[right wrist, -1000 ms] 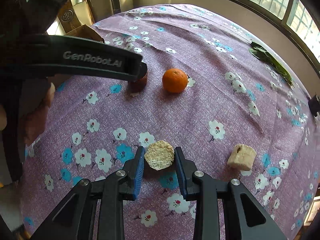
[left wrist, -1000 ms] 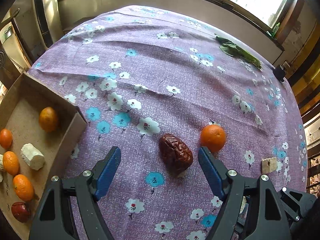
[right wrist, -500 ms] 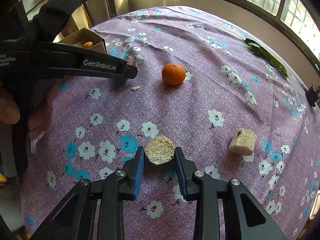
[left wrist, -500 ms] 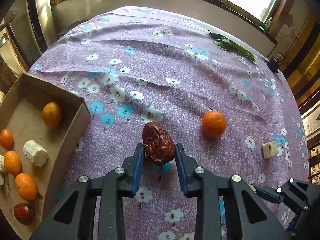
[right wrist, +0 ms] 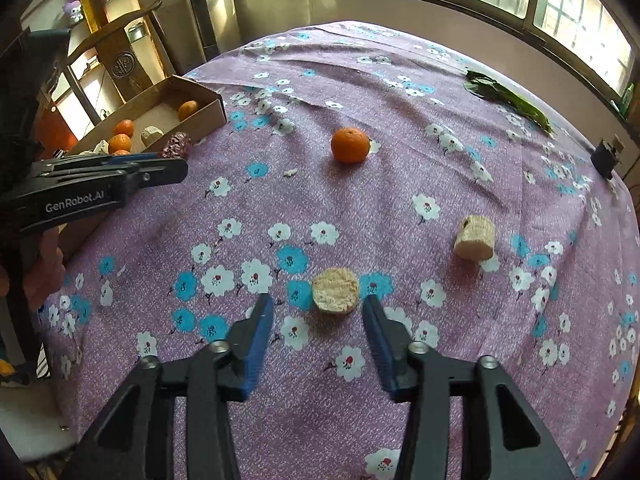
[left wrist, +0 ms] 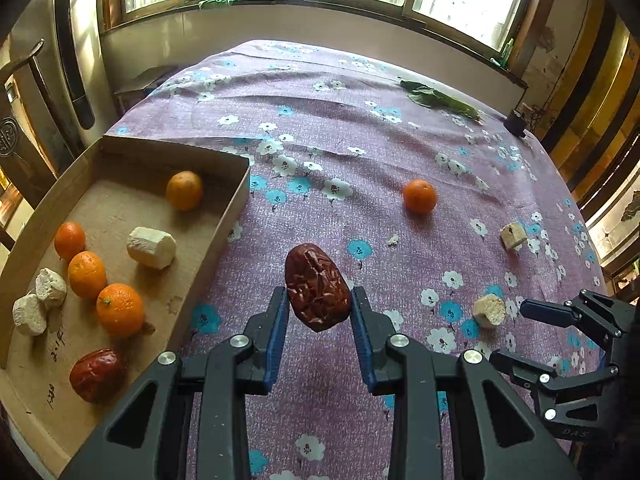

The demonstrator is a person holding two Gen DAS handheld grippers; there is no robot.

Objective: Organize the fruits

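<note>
Left gripper (left wrist: pixel 320 308) of mine has clamped onto the dried red date (left wrist: pixel 317 286) and lifted it off the cloth; the cardboard box (left wrist: pixel 236 196) waits at nine o'clock. My right gripper (right wrist: pixel 318 320) has just been opening, its pads apart, releasing the pale round chunk (right wrist: pixel 335 290) onto the floral tablecloth (right wrist: pixel 400 92). The date goes in first, I think.

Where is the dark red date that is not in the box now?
The date is clamped in the left gripper, lifted above the purple cloth, just right of the cardboard box.
</note>
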